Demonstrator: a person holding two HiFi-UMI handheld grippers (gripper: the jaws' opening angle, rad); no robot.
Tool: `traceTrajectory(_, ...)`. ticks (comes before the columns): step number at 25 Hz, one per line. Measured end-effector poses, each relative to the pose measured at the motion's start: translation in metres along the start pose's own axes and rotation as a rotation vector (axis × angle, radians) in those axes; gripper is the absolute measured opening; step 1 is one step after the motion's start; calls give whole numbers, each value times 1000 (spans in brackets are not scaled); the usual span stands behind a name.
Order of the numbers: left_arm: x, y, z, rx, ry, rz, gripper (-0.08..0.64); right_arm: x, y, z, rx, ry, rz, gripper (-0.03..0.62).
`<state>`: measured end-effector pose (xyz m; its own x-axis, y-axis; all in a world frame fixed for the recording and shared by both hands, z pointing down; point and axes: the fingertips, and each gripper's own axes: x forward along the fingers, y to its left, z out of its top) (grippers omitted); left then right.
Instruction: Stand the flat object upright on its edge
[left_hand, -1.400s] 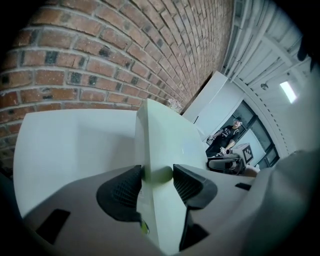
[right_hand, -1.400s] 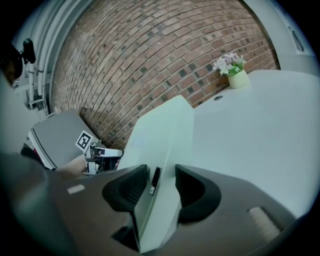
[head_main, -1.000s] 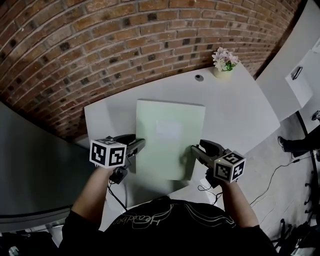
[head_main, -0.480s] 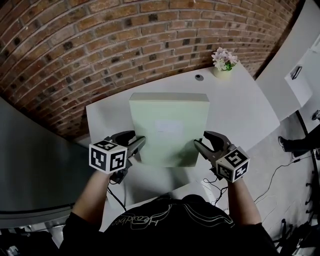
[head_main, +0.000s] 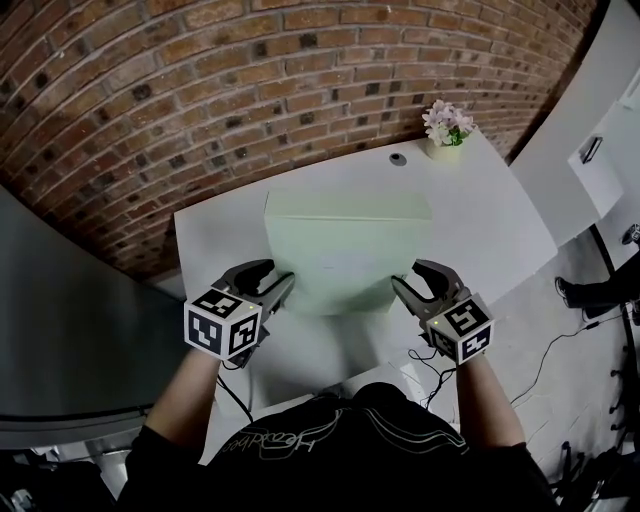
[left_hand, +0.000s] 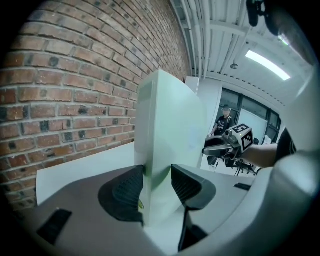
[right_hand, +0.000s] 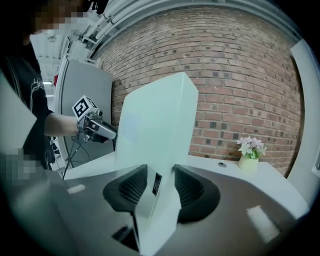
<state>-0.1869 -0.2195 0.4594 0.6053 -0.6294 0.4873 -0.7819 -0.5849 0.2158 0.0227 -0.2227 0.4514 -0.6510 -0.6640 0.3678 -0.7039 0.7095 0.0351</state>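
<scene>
Left hand-held gripper is clamped on the left side of the flat pale-green box, and the right hand-held gripper is clamped on its right side. From the head view the box looks foreshortened over the white counter. Only the gripper views show it reared nearly upright, broad face toward me. The right gripper view alone shows a small dark label between the pads and the flower pot behind. I cannot tell whether the lower edge touches the counter.
</scene>
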Motion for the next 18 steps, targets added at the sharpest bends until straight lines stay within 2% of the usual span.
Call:
traceTrajectory(9,3,-16,-20,111,28,34,170,-6,-3,-16,-77,8,-46,173)
traceTrajectory(18,-3,-32,-30,87,26,44,158,-16,-1,-25,-113,-4,-32,173)
